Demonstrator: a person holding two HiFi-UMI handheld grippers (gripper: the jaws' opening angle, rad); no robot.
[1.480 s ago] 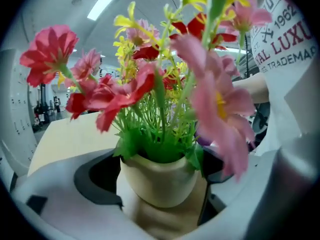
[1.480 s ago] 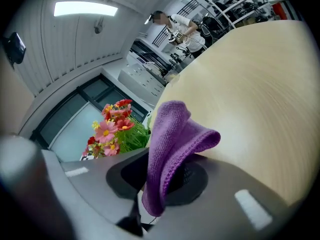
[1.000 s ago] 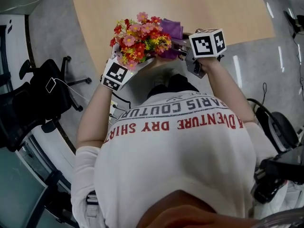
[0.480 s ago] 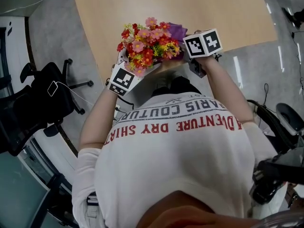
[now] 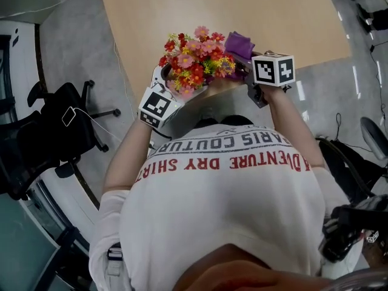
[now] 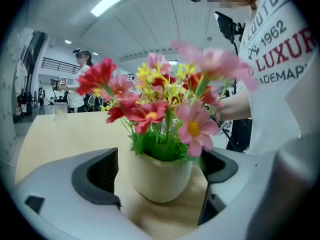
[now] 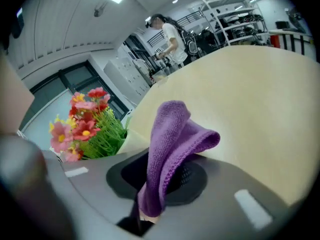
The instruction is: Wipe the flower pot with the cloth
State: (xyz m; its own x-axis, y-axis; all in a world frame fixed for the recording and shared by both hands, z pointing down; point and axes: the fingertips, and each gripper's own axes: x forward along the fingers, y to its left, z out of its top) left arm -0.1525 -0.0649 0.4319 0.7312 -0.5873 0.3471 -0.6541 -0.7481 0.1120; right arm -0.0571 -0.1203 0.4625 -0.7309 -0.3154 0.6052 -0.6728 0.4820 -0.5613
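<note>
Nearest the person, the left gripper (image 6: 155, 174) is seen with its jaws spread wide around the flower pot (image 6: 161, 183). The pot appears to be carried by them, tilted, close to the near edge of the worktop (image 5: 254, 8). A sliver of worktop shows between the left pad and the pot's rounded cream wall, so the hold is judged to be slight. If it were pushed from the side, the pot could be rolled or squeezed out of the jaws. So close to the edge, a drop might be taken by the floor instead of the worktop. Just to the right, the right gripper (image 7: 152, 194) is shut on the purple cloth (image 7: 175, 134). Only a low fold is pinched, and the rest stands free above the jaws. No contact between cloth and pot can be made out. Should the wipe be pressed hard, the cloth could be dragged out of its narrow pinch, or the pot might be met by the hard jaws and not by the fabric. The flowers (image 5: 197, 56) overhang the rim widely and could be snagged or bent by the cloth as it is brought in. Farther off, the worktop is bare, so little else is at risk.
</note>
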